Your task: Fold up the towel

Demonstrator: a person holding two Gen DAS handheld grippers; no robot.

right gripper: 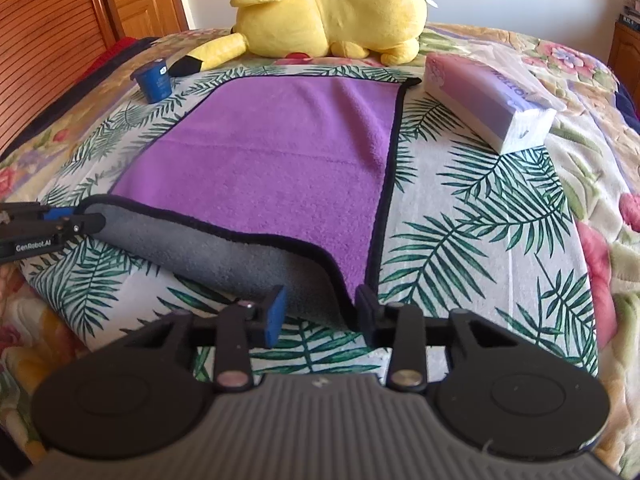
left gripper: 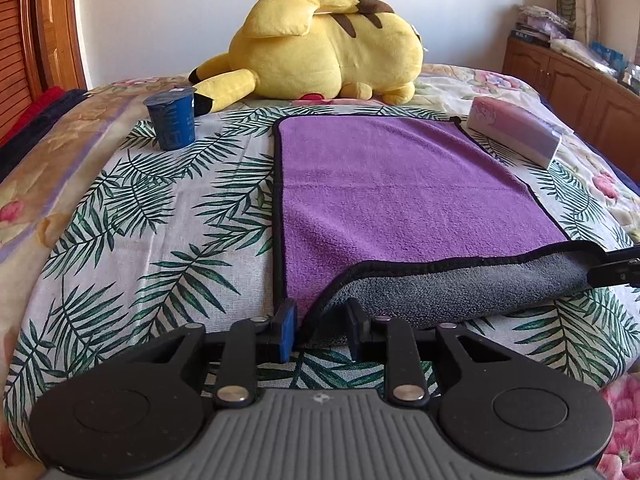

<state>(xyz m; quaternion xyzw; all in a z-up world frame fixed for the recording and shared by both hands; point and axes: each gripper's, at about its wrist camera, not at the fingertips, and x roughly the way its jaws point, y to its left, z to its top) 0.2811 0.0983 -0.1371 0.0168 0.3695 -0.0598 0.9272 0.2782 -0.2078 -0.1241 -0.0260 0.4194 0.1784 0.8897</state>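
Fold just starting: towel (left gripper: 400,184) lying purple-side up on the leaf-print cloth (left gripper: 168,240), its near edge curling over & showing grey underside. My left gripper (left gripper: 322,328) is sitting at the towel's near-left corner, fingers apart w/ the hem between them, not clamping. My right gripper (right gripper: 320,312) is doing the same at the near-right corner, also gaping. Rest of towel flat; whole fold left, I'm judging. Blue cup (left gripper: 171,120) off towel's far-left corner, tissue pack (right gripper: 488,108) touching far-right corner, yellow plush (left gripper: 320,48) beyond far edge — may be crowding the landing zone.

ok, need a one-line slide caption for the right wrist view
Right hand-held gripper, jaws open, at the near corner of a purple towel whose near edge is folded back, grey side up, on a leaf-print bedsheet.
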